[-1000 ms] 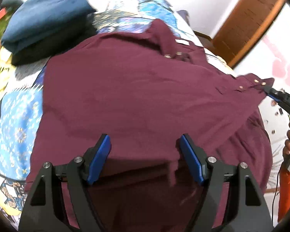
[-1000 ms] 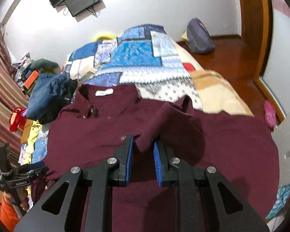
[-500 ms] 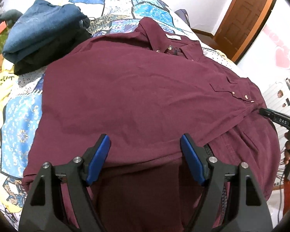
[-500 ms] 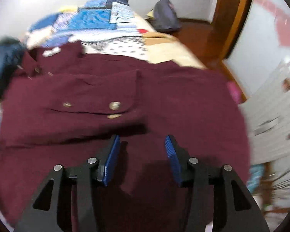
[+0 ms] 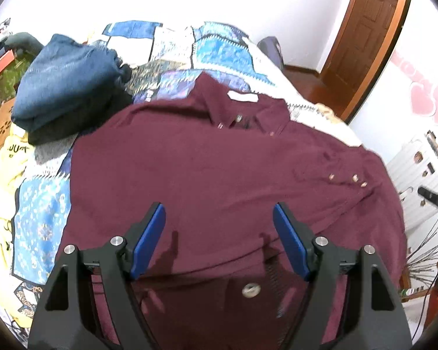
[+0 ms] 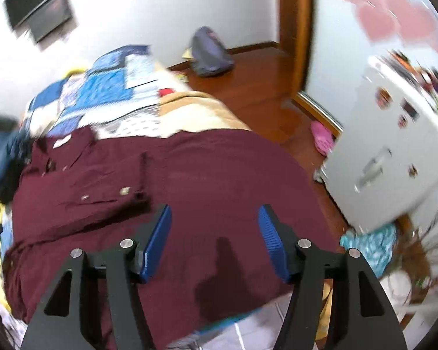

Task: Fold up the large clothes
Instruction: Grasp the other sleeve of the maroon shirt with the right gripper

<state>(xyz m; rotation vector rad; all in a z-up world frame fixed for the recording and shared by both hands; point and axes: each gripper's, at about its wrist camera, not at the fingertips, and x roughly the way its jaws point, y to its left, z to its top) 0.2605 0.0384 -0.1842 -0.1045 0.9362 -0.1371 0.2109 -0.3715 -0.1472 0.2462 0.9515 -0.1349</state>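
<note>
Shirt (image 5: 219,175), maroon and buttoned, lies spread over the patchwork quilt (image 5: 38,221) on the bed, collar toward the far wall, one sleeve folded across its front with the cuff buttons facing up. In the left wrist view it fills the middle of the picture; a folded stack of blue jeans (image 5: 64,81) sits on the quilt beyond the collar to the left, and a wooden door (image 5: 368,35) stands at the far right. Only the right wrist view shows the white cabinet (image 6: 394,157) beside the bed, the wooden floor with a grey backpack (image 6: 210,52) against the wall, a pink slipper (image 6: 322,137), and a dark screen (image 6: 41,5) high on the wall.

The left hand-held gripper (image 5: 219,233) hangs over the shirt's lower part, blue pads wide apart with nothing between them. The right hand-held gripper (image 6: 214,242) hangs over the shirt's near edge; its jaws have just been opening, and they stand apart and empty, just beside the folded cuff (image 6: 125,189). Its tip (image 5: 435,201) also shows at the right edge of the left wrist view.
</note>
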